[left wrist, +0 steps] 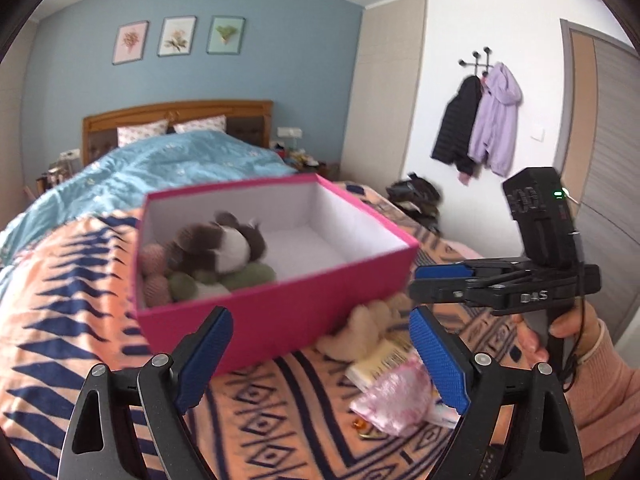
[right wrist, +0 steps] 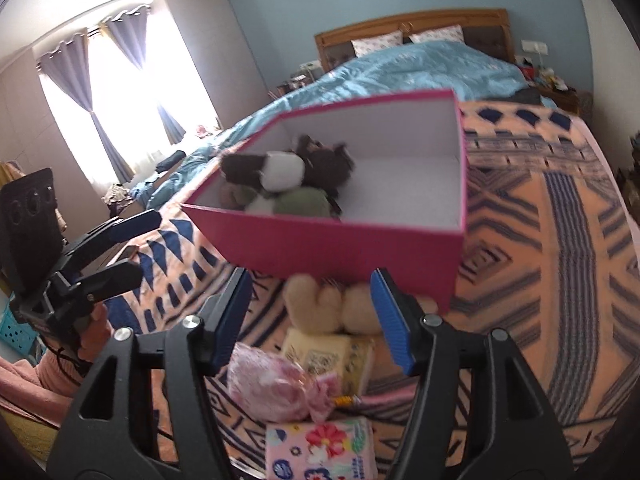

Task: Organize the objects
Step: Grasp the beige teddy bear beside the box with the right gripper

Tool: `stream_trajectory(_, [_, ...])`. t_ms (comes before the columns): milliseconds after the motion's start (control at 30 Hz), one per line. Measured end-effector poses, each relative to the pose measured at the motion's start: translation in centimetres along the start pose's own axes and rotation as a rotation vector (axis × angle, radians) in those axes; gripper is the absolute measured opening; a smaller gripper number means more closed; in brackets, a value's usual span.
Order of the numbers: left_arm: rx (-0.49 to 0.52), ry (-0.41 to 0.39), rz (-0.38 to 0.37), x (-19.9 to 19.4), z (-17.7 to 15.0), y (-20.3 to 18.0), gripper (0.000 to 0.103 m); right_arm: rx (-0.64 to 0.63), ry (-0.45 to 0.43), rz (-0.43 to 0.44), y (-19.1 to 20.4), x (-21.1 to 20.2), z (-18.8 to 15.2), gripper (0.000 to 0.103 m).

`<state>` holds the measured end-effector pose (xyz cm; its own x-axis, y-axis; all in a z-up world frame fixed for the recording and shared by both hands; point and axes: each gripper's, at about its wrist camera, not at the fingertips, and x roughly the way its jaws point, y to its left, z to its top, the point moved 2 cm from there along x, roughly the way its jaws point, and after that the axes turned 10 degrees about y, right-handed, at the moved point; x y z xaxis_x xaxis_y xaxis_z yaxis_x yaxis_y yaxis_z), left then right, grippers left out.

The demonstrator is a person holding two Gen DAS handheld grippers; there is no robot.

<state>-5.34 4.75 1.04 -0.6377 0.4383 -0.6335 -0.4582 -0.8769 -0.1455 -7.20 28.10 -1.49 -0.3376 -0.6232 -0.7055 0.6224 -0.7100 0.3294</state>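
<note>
Both grippers empty, jaws apart: left gripper (left wrist: 320,354), right gripper (right wrist: 310,320). You take the beige plush (right wrist: 324,306) beside the pink box (right wrist: 340,248); centre the pads before closing.

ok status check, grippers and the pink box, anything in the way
Left gripper open, empty; right gripper open, empty. Pink box on the bed, plush toys inside. Beige plush, packets loose in front of the box.

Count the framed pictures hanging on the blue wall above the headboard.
3, in a row above the headboard: a pink-flower print on the left, a pale-flower print in the middle, a green-backed print on the right. The right wrist view crops them.
</note>
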Motion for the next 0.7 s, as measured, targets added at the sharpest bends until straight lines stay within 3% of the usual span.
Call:
stream_trajectory(267, [0.024,0.13,-0.049,4.7,-1.1,-1.8,0.086,0.149,0.051,-0.009,-4.2,1.9,-2.6,0.063])
stream_trajectory(600, [0.005,0.278,-0.081,9.5,-1.2,-2.3,0.051,0.205,0.05,-0.028,-6.5,3.2,-2.5,0.063])
stream_trajectory(700, [-0.007,0.296,-0.083,10.0,-1.2,-2.2,0.048,0.214,0.054,-0.004,-6.9,3.7,-2.2,0.063])
